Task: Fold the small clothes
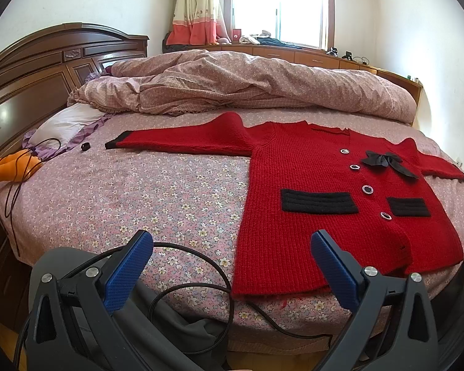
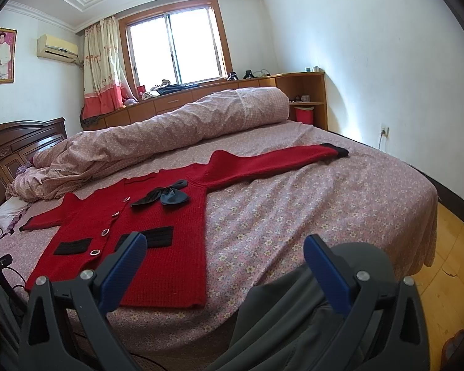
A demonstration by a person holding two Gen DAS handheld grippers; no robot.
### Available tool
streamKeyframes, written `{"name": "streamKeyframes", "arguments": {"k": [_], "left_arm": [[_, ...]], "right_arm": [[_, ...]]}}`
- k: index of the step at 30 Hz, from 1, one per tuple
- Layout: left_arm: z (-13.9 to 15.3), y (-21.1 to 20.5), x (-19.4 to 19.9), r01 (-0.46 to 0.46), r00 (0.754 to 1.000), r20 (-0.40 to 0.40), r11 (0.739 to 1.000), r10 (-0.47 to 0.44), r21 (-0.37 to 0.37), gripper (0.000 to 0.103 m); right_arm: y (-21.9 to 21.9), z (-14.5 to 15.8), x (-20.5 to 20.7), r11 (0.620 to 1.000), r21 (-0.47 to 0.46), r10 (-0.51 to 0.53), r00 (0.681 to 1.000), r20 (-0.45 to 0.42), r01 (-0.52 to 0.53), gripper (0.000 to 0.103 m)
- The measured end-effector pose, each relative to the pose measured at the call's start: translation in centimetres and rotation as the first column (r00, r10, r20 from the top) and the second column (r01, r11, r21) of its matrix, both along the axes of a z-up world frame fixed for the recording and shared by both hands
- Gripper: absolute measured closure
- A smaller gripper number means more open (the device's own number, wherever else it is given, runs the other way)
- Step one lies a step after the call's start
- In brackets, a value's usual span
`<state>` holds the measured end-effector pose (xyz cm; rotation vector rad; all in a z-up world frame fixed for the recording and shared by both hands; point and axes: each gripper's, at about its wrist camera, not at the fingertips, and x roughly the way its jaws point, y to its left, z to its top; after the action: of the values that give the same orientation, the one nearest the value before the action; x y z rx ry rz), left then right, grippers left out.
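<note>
Left wrist view: left tongs [image 1: 232, 261] spread wide, nothing between the blue pads [image 1: 125, 273], held above the near edge of the bed [image 1: 157, 198]. Red knit cardigan [image 1: 318, 210] lies flat, front up, from centre out to 3 o'clock, hem toward the camera at 5 o'clock. One sleeve [image 1: 182, 140] stretched toward 10 o'clock, black cuff at its end. Black bow [image 1: 383, 162] on the chest; two black pocket bands [image 1: 318, 202] either side of the button row. Rolled quilt [image 1: 247, 83] at 12 o'clock. Black cable [image 1: 201, 278] loops on the sheet between the pads.

Right wrist view: right tongs [image 2: 225, 266] also wide apart, empty, above the bed edge. Cardigan [image 2: 157, 238] sits from centre to 9 o'clock; far sleeve [image 2: 278, 162] runs toward 1 o'clock. Left pad [image 2: 123, 275] overlaps the hem area in view; contact cannot be judged
</note>
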<state>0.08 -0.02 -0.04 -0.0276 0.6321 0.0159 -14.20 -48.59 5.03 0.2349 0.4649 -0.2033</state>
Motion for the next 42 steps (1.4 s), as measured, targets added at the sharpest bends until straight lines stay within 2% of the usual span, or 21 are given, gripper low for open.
{"name": "streamKeyframes", "arguments": {"k": [42], "left_arm": [[-0.19,-0.18,-0.06,0.003,1.000,0.000,1.000,-0.003,0.001,0.004]], "right_arm": [[0.03,-0.11,0.02,1.000,0.008,-0.009,1.000,0.000,0.009,0.000]]}}
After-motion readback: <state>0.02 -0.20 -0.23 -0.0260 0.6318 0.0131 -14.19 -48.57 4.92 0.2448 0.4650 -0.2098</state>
